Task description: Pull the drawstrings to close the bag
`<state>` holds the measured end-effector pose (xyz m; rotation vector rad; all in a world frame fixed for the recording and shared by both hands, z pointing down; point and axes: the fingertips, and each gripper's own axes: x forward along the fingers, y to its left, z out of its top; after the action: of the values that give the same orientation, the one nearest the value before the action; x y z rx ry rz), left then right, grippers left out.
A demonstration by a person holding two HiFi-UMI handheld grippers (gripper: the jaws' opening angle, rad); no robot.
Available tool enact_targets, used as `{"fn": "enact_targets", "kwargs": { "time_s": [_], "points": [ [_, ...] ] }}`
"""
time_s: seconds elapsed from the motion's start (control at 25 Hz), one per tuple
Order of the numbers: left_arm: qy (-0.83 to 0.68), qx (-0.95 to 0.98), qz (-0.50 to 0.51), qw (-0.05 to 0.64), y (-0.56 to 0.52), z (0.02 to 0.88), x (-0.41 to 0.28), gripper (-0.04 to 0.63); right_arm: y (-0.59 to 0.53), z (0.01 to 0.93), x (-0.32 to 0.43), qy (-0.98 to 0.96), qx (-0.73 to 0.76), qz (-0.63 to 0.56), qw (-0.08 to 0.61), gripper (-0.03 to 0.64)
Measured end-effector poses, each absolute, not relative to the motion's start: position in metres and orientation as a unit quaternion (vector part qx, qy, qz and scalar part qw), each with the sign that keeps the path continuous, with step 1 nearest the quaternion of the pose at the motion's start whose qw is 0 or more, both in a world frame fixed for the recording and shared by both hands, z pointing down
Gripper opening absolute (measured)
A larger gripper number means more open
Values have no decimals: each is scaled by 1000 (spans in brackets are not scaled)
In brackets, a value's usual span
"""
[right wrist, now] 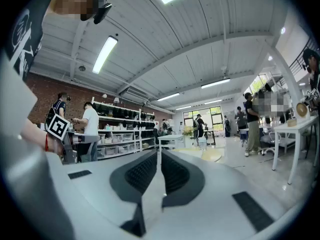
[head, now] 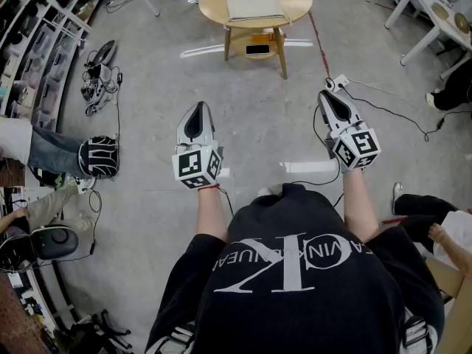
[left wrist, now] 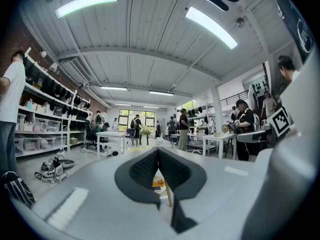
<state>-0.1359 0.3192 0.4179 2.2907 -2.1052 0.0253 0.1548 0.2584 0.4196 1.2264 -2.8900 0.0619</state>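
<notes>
A flat, pale cloth bag (head: pixel 254 3) lies on the round wooden table (head: pixel 212 4) at the far side of the floor, well ahead of both grippers. My left gripper (head: pixel 198 108) is held in the air at waist height, pointing toward the table, its jaws shut with nothing in them. My right gripper (head: pixel 324 94) is held level with it to the right, jaws also together and empty. In the left gripper view the left gripper (left wrist: pixel 158 151) points at a wooden table leg (left wrist: pixel 168 194). The right gripper (right wrist: pixel 160 153) faces the open room.
A power strip (head: pixel 338 82) and black cables (head: pixel 383 110) lie on the concrete floor right of the table. Storage shelves (head: pixel 33 43) line the left side, with shoes and gear (head: pixel 98 76) beside them. Another person's foot (head: pixel 98 157) is at left, and white tables (head: pixel 435 13) at top right.
</notes>
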Motion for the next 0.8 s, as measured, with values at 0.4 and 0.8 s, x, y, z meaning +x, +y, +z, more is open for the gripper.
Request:
{"fn": "enact_targets", "kwargs": {
  "time_s": [0.4, 0.8],
  "points": [
    [-675, 738, 8, 16, 320, 419, -146, 12, 258, 423, 141, -921, 390, 20, 2, 35],
    [-653, 757, 6, 36, 310, 426, -145, 15, 264, 425, 132, -915, 402, 30, 8, 37]
  ]
}}
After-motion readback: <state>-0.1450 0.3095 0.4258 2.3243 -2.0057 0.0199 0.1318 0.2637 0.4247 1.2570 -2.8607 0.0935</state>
